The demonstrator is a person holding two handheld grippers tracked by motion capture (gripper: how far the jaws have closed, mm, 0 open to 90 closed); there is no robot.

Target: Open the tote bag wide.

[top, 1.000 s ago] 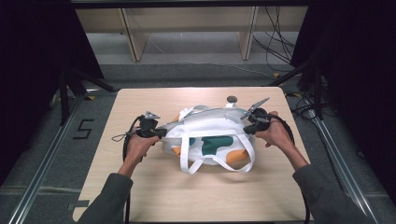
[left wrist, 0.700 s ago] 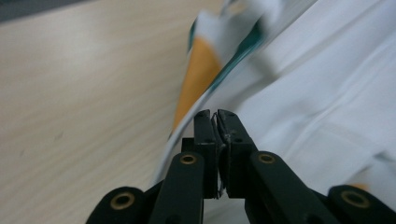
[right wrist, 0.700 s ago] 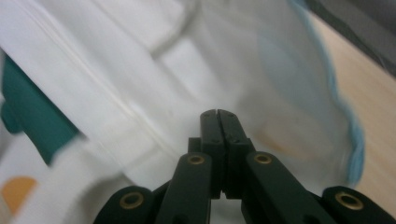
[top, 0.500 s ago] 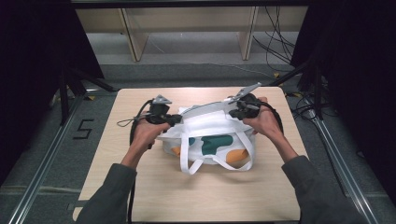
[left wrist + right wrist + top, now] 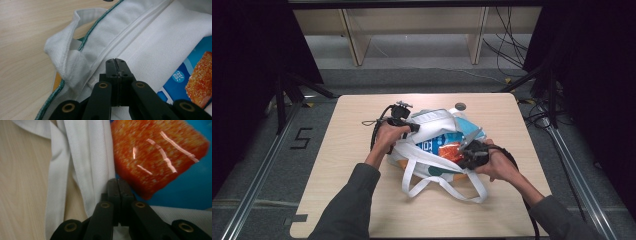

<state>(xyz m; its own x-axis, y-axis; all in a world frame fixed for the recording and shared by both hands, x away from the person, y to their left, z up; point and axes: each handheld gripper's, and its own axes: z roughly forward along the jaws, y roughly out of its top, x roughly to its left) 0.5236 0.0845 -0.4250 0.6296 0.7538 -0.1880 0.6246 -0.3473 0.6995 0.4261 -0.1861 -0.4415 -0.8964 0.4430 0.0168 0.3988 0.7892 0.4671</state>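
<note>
Honestly, the thin cloth could slip from either pinch and the bag (image 5: 432, 150) would sag shut over the blue packet (image 5: 439, 142). The left gripper (image 5: 411, 127) clamps the bag's far-left rim; the right gripper (image 5: 467, 152) clamps the near-right rim, beside the packet, mid-table (image 5: 352, 130).

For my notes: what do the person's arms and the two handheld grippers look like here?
Both forearms wear dark grey long sleeves. The left gripper and the right gripper are black, each trailing a black cable. The right one carries a grey three-cornered plate. In both gripper views, the black jaw links show brass-coloured pivot rings.
</note>
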